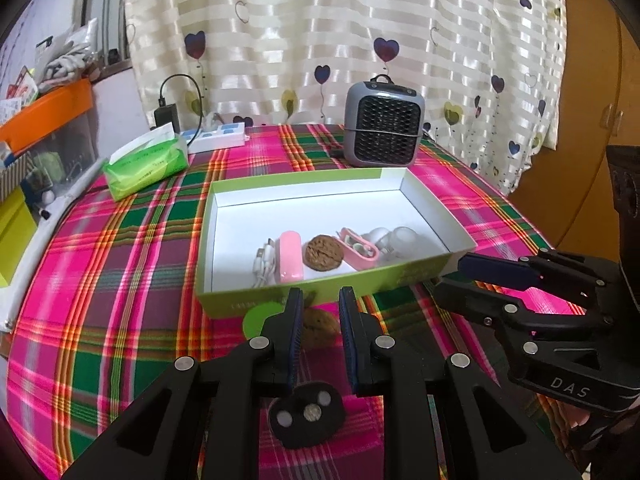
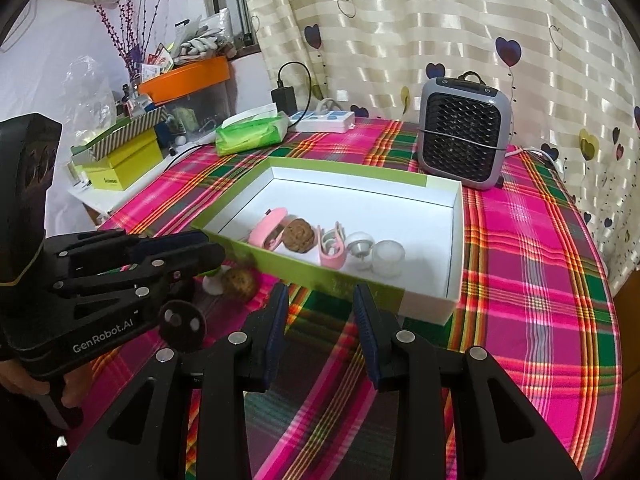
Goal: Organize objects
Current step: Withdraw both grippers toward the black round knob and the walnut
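Observation:
A green box [image 1: 224, 208] with a white inside lies on the plaid table; it also shows in the right wrist view [image 2: 452, 240]. In it are a white cable [image 1: 265, 259], a pink case [image 1: 290, 256], a walnut [image 1: 324, 252], an open pink case [image 1: 359, 249] and clear round items [image 1: 394, 240]. A second walnut [image 1: 320, 326] lies on the cloth outside the box's near wall, beside a green-topped object [image 1: 260, 318]. My left gripper [image 1: 320, 300] is open with its fingers either side of this walnut, not touching. My right gripper [image 2: 322, 300] is open and empty near the box's near corner.
A grey fan heater [image 1: 384, 124] stands behind the box. A green tissue pack [image 1: 146, 166], a white power strip [image 1: 218, 136] and a black adapter [image 1: 166, 114] lie at the back left. Cluttered boxes [image 2: 124, 160] stand left of the table.

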Action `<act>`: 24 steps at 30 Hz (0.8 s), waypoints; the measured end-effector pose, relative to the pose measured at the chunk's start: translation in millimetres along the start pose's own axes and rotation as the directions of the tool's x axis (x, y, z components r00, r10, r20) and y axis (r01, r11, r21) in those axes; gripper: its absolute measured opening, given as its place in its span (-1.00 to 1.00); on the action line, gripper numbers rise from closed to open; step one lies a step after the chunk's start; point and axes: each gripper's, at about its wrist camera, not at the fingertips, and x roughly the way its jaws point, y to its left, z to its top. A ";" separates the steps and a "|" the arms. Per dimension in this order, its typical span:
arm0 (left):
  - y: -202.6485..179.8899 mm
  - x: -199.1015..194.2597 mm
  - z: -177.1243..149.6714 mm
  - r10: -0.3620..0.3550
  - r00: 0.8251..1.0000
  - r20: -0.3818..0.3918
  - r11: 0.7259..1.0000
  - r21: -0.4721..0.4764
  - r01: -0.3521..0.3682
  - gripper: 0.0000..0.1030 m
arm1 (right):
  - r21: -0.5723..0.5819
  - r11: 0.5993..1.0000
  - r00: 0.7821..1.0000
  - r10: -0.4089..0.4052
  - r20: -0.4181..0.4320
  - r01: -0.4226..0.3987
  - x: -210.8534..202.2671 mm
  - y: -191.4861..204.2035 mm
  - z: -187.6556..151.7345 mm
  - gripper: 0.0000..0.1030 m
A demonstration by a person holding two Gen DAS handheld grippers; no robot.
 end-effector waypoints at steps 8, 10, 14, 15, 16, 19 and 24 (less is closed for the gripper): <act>-3.2 -9.2 -8.5 -0.016 1.000 0.006 1.000 -0.001 0.016 -0.68 | -0.017 1.000 1.000 -0.001 0.006 0.001 -7.8 10.0 -5.2 -0.27; -4.4 -11.4 -10.4 -0.021 1.000 0.006 1.000 0.000 0.021 -0.68 | -0.022 1.000 1.000 0.001 0.006 -0.001 -9.2 12.3 -6.9 -0.27; -7.6 -15.4 -13.9 -0.027 1.000 0.006 1.000 0.006 0.027 -0.68 | -0.028 1.000 1.000 0.004 0.004 -0.004 -11.2 16.2 -8.8 -0.27; -8.3 -16.2 -14.4 -0.028 1.000 0.007 1.000 0.007 0.028 -0.68 | -0.029 1.000 1.000 0.005 0.004 -0.005 -11.7 16.7 -9.5 -0.27; -8.9 -17.3 -14.8 -0.029 1.000 0.007 1.000 0.009 0.029 -0.68 | -0.030 1.000 1.000 0.006 0.004 -0.005 -12.3 17.0 -10.1 -0.26; -9.4 -19.9 -16.2 -0.031 0.999 0.010 0.999 0.008 0.031 -0.68 | -0.029 1.000 1.000 0.005 0.005 -0.005 -13.6 17.7 -11.3 -0.26; -11.2 -22.2 -18.0 -0.034 0.999 0.012 0.999 0.009 0.034 -0.68 | -0.030 1.000 1.000 0.006 0.004 -0.006 -13.9 18.1 -11.9 -0.26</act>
